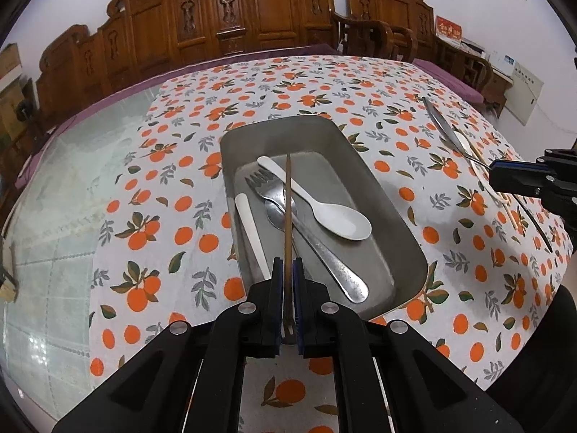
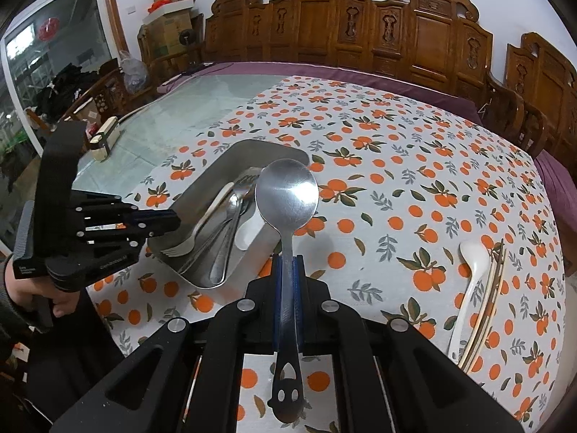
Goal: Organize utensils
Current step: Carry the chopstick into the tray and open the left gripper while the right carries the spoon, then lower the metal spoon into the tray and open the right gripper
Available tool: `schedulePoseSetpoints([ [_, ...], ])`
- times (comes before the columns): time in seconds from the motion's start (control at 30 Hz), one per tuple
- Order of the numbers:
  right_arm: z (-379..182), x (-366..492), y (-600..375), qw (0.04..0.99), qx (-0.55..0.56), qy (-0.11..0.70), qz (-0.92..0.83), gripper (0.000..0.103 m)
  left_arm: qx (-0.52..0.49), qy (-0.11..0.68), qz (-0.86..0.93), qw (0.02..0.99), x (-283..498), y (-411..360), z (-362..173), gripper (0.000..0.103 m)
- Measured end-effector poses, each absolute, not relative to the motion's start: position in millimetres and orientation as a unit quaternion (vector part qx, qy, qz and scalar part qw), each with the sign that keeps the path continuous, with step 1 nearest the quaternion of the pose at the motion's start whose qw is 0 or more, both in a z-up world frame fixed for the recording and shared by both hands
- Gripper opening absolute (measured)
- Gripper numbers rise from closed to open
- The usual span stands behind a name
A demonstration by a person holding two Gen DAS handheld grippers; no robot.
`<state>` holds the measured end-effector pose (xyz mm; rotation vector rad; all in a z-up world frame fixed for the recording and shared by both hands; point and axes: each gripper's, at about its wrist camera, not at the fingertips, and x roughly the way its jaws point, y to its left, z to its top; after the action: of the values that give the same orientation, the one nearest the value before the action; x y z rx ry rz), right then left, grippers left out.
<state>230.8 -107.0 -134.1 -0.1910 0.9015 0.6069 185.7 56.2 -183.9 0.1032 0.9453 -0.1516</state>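
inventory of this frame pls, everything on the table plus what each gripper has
metal tray: 1, grey, on the tablecloth, centre
white plastic spoon: 1, in tray
white handle: 1, in tray, left side; head hidden
metal fork: 1, silver, in tray
metal spoon: 1, silver, in tray under the chopstick
brown chopstick: 1, held over tray
large metal spoon: 1, silver, held right of tray
white ceramic spoon: 1, on cloth, far right
chopsticks: several, beside ceramic spoon
tablecloth: 1, white, orange print
carved wooden chairs: several, brown, behind table
left gripper: shut on chopstick
right gripper: shut on large spoon
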Motion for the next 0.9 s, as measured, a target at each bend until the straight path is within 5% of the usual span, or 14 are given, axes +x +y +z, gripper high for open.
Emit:
schedulePoseSetpoints([
  [0.13,-131,230,-100,0.851,-0.094,0.426,0.291,0.007,0.047,0.443,-0.076,0.892,183,57,-174,0.028],
  [0.6,-132,244,-57,0.847,-0.086,0.424,0.309,0.007,0.030,0.400,-0.040,0.915,153,99,-128,0.039],
  [0.73,-134,253,-37,0.844,-0.085,0.428,0.311,0.007,0.013,0.390,-0.026,0.920,151,115,-127,0.059],
  [0.9,-140,263,-14,0.841,-0.085,0.432,0.313,0.007,0.008,0.396,-0.010,0.918,153,128,-134,0.065],
])
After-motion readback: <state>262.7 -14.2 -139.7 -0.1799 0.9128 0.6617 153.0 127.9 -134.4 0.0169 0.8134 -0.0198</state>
